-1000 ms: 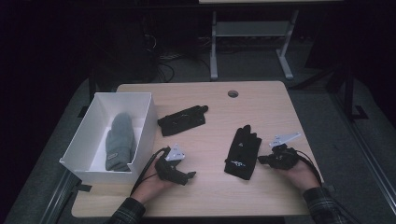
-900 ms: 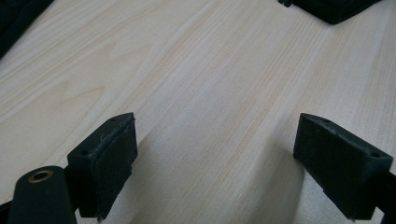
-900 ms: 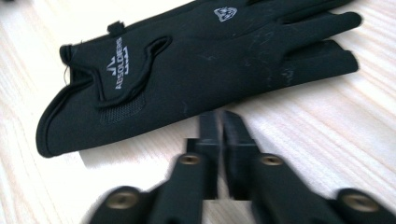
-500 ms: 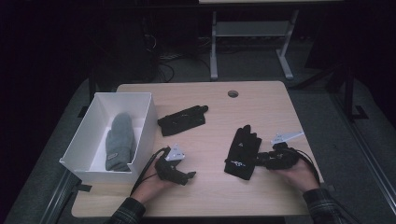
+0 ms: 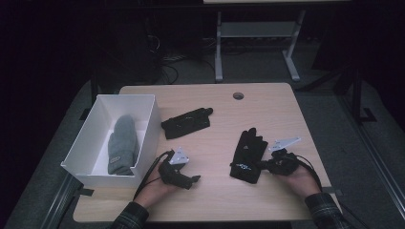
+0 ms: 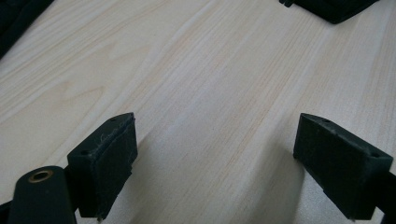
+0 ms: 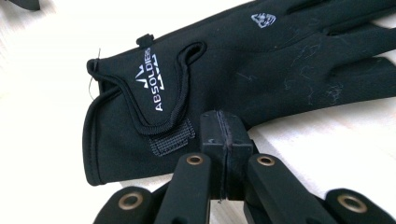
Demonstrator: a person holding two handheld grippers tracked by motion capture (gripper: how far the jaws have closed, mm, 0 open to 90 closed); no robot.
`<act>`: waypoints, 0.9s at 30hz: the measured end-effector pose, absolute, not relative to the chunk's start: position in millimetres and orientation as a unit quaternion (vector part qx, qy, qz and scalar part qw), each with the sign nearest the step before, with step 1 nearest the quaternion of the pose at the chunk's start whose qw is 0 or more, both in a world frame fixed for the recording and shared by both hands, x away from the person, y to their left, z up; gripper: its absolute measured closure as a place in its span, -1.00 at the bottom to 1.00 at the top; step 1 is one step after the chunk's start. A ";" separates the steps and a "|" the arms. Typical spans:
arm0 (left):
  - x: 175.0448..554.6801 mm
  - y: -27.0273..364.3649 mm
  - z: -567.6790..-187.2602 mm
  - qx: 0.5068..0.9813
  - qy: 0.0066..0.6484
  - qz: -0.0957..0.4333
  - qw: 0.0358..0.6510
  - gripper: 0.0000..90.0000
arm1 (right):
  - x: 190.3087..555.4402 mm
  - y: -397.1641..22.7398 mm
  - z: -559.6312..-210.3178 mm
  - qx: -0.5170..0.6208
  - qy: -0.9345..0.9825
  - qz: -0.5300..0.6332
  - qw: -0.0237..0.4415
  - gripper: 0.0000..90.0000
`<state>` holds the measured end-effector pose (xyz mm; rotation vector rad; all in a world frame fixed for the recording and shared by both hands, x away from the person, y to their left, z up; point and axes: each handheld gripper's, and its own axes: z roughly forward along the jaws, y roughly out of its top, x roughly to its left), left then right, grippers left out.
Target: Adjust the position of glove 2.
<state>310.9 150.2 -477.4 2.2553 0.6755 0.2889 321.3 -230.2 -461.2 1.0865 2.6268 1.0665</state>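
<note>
A black glove [image 5: 247, 155] [image 7: 261, 70] with white lettering on its cuff lies flat on the wooden table [image 5: 267, 109], right of centre. My right gripper [image 5: 261, 164] [image 7: 224, 135] is at the glove's cuff edge. Its jaws have just been closing and now stand pad against pad, with no fabric seen between them. A second black glove [image 5: 186, 123] lies nearer the middle. My left gripper [image 5: 191, 180] [image 6: 224, 168] rests low over bare wood near the front edge, open with nothing between its pads [image 6: 105, 163].
A white box [image 5: 148, 129] stands at the table's left side with a grey mitten [image 5: 122, 143] inside. A round cable hole [image 5: 238, 96] is at the table's far edge. Beyond it are the legs of another table [image 5: 218, 52] on dark floor.
My right hand has edged left toward the glove's cuff. The left hand and both gloves have stayed where they were.
</note>
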 end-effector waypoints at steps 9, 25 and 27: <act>310.7 150.0 -477.2 0.881 0.266 0.112 0.376 -0.72 | 321.5 -242.6 -429.0 0.358 0.839 0.396 0.106 1.00; 311.1 149.6 -477.2 0.881 0.265 0.113 0.376 -0.72 | 322.7 -205.2 -401.7 0.304 0.848 0.419 0.113 1.00; 311.0 149.4 -477.5 0.880 0.266 0.113 0.378 -0.72 | 325.6 -193.7 -406.0 0.296 0.853 0.416 0.106 1.00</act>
